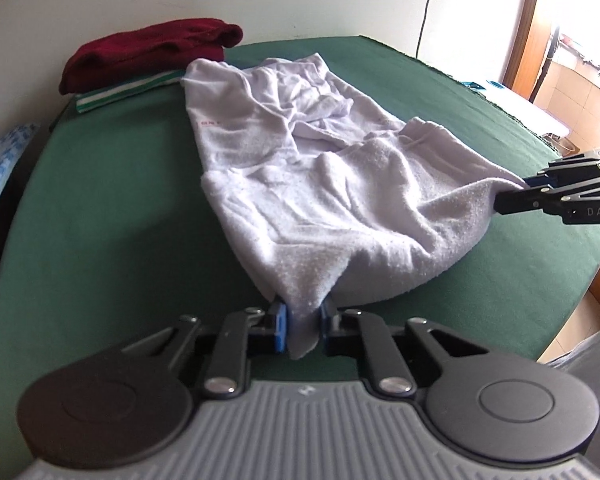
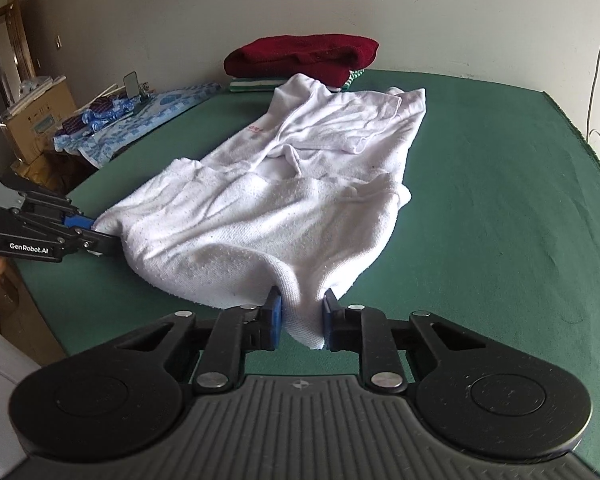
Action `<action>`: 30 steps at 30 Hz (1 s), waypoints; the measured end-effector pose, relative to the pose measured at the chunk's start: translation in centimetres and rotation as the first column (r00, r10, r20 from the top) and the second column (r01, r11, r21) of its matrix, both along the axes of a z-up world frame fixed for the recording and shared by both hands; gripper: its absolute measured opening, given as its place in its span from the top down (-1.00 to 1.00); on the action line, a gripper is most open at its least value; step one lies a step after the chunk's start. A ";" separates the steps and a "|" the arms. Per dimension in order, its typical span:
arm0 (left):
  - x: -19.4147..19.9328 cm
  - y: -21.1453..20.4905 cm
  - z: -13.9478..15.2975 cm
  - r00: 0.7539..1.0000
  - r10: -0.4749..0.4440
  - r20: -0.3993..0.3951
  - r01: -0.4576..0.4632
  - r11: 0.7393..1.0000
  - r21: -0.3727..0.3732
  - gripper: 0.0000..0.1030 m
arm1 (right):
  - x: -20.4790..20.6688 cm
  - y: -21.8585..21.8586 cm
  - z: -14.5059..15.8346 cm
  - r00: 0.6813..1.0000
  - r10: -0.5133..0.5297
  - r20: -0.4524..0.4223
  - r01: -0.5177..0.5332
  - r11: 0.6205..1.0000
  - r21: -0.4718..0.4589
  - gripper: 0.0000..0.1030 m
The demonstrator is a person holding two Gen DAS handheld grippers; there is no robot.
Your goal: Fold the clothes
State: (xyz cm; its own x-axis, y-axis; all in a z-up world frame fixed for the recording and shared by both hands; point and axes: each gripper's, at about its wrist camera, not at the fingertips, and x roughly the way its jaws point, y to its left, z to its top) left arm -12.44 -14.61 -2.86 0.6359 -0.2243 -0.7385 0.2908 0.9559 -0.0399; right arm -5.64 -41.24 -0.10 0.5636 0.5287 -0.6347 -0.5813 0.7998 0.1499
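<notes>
**Both grippers clamped on the near edge of a pale garment**

The pale lilac-white garment (image 1: pixel 300 184) lies spread on a table covered with green cloth (image 1: pixel 112 184), its length running from the near edge toward the far wall. Its far half is smooth-faced and creased, with a small red print near one side; its near half shows a nubbly, fleecy face, as if turned back on itself. The near hem is drawn up into two peaks, one at each near corner.

Left gripper (image 1: pixel 303 326): its blue pads press on the left near corner of the garment, and a tongue of fabric hangs down between the fingers. Seen from the right wrist view, the same tool (image 2: pixel 100 236) enters from the left, with its tips buried in the cloth edge.

Right gripper (image 2: pixel 302 322): closed likewise on the right near corner, with a fold of fabric pinched between its pads. In the left wrist view it (image 1: pixel 512 196) comes in from the right, pulling that corner into a taut point.

At the far left of the table, beside the wall, rests a stack of folded clothes: a dark red garment (image 1: pixel 148 52) on top of a green-and-white striped one (image 1: pixel 128 90). The far end of the pale garment lies just beside this stack.
</notes>
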 end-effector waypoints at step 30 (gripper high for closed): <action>23.9 5.3 5.7 0.998 -0.046 -0.053 0.048 0.998 0.032 -0.57 | 23.8 0.6 7.0 0.970 -0.088 -0.227 0.102 0.993 0.053 -0.26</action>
State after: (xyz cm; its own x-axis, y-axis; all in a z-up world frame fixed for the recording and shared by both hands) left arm 11.50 -9.35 2.86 0.5857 -0.2279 -0.7778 0.3340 0.9422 -0.0245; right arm 18.13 -40.68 6.95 0.4606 0.5232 -0.7170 -0.4488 0.8342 0.3205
